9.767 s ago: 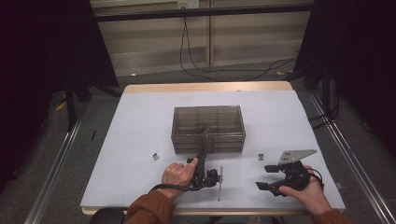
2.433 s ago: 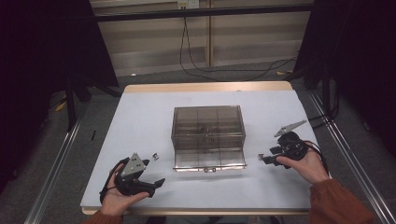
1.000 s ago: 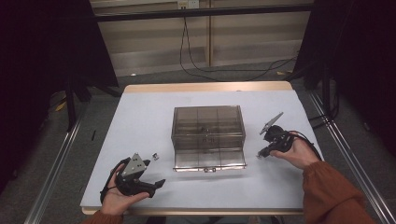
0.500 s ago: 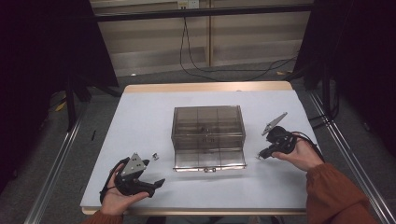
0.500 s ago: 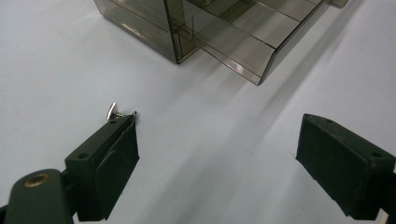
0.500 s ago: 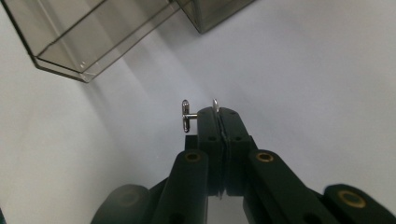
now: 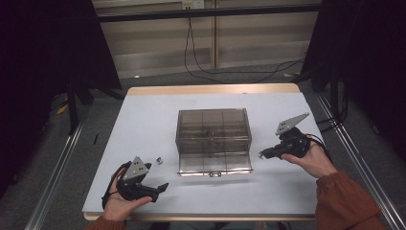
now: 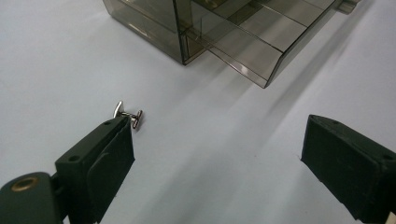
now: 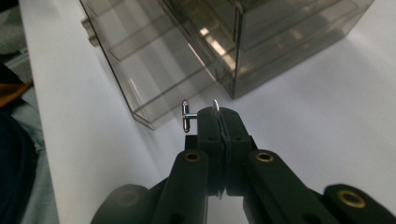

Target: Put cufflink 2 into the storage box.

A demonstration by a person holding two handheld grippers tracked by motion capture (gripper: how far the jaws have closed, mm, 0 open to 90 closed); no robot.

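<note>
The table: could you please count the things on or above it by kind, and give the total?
Cufflinks: 2, one held in the right gripper as cufflink, one lying by the left gripper as cufflink.
Smoky clear drawer box: 1, bottom drawer pulled out.
Total: 3.

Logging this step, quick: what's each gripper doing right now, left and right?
Left gripper: open, holding nothing; a cufflink lies by one finger.
Right gripper: closed on a second cufflink.
</note>
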